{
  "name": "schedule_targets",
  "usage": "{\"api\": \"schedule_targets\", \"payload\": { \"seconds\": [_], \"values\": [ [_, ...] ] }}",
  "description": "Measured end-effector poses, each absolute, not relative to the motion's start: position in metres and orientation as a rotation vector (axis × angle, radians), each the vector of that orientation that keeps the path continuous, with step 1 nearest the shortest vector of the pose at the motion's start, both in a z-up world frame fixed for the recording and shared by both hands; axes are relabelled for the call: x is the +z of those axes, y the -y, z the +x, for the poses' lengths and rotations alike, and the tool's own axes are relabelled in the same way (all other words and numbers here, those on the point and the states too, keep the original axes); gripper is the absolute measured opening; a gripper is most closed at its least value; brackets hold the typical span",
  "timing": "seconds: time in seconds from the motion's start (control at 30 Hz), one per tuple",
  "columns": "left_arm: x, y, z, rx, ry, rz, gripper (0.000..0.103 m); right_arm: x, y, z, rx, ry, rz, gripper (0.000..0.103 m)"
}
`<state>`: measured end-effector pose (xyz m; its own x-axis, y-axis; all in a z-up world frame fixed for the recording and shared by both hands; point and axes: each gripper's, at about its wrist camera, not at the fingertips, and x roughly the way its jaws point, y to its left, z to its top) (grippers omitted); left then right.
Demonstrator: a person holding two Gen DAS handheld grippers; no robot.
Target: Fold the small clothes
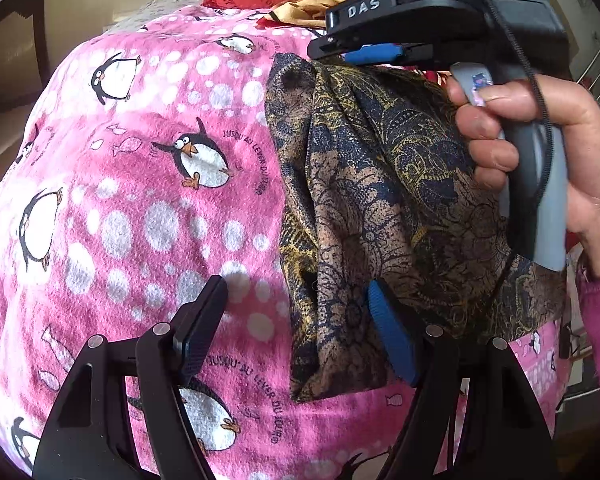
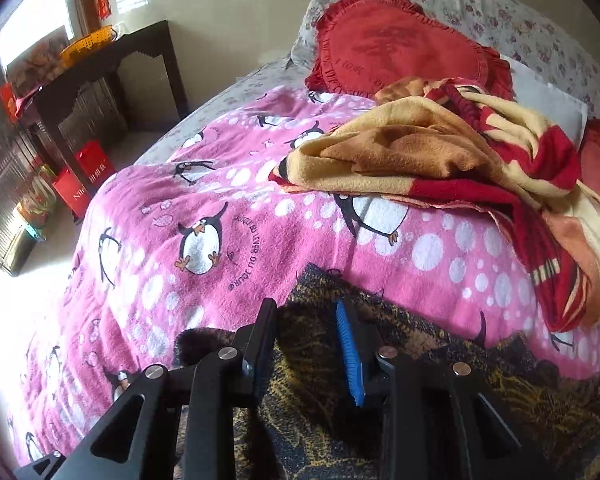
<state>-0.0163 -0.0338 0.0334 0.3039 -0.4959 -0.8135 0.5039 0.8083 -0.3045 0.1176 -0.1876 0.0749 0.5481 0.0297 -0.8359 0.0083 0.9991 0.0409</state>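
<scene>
**Dark patterned garment being carried into a fold on the penguin blanket**

The dark patterned garment (image 1: pixel 380 200) is lying bunched on the right side of the pink penguin blanket (image 1: pixel 132 184), its near end hanging toward the left gripper (image 1: pixel 296 320). That gripper is standing wide open: its black left finger is hovering over bare blanket, while its blue-padded right finger (image 1: pixel 388 332) is sitting against the cloth without pinching it. The right gripper (image 1: pixel 364 54), gripped by the person's hand (image 1: pixel 540 152), is appearing at the garment's far top edge; there its fingers look nearly together over the fabric, yet in its own view they are standing apart over the cloth (image 2: pixel 312 340), so I cannot tell whether it is really gripping.

By my reading, a fold is in progress, with one edge being lifted or drawn over. The next move probably calls for the left gripper closing on the near edge so both ends travel together and land aligned.

The left wrist view is showing the hand and the garment's drape. Only the right wrist view is showing the yellow and red blanket (image 2: pixel 440 160) heaped far right, the red heart cushion (image 2: pixel 400 48) and the dark side table (image 2: pixel 112 64).
</scene>
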Motion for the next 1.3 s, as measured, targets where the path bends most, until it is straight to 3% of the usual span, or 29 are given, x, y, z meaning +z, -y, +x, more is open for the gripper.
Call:
{"api": "schedule_targets", "payload": {
  "seconds": [0.2, 0.4, 0.47, 0.57, 0.9, 1.0, 1.07, 1.17, 1.3],
  "values": [
    [0.032, 0.036, -0.011, -0.659, -1.071, 0.003, 0.073, 0.106, 0.172, 0.079, 0.079, -0.966, 0.052, 0.076],
    [0.032, 0.034, -0.014, -0.655, -1.068, 0.002, 0.073, 0.087, 0.155, 0.084, 0.053, -1.054, 0.008, 0.078],
    [0.032, 0.034, -0.014, -0.654, -1.069, 0.005, 0.073, 0.077, 0.148, 0.093, 0.044, -1.087, -0.008, 0.087],
    [0.031, 0.036, -0.016, -0.652, -1.069, 0.008, 0.073, 0.063, 0.136, 0.103, 0.001, -1.108, -0.089, 0.090],
    [0.030, 0.038, -0.014, -0.649, -1.069, 0.008, 0.074, 0.051, 0.131, 0.108, -0.047, -1.125, -0.176, 0.092],
    [0.030, 0.038, -0.014, -0.648, -1.069, 0.007, 0.074, 0.052, 0.132, 0.104, -0.050, -1.111, -0.179, 0.085],
    [0.030, 0.039, -0.014, -0.646, -1.069, 0.007, 0.074, 0.056, 0.135, 0.099, -0.068, -1.096, -0.190, 0.063],
    [0.030, 0.039, -0.014, -0.647, -1.066, -0.008, 0.076, 0.065, 0.145, 0.091, -0.043, -1.077, -0.173, 0.042],
    [0.034, 0.041, -0.011, -0.685, -1.060, -0.079, 0.076, 0.079, 0.168, 0.082, 0.013, -1.067, -0.049, 0.024]
  ]
}}
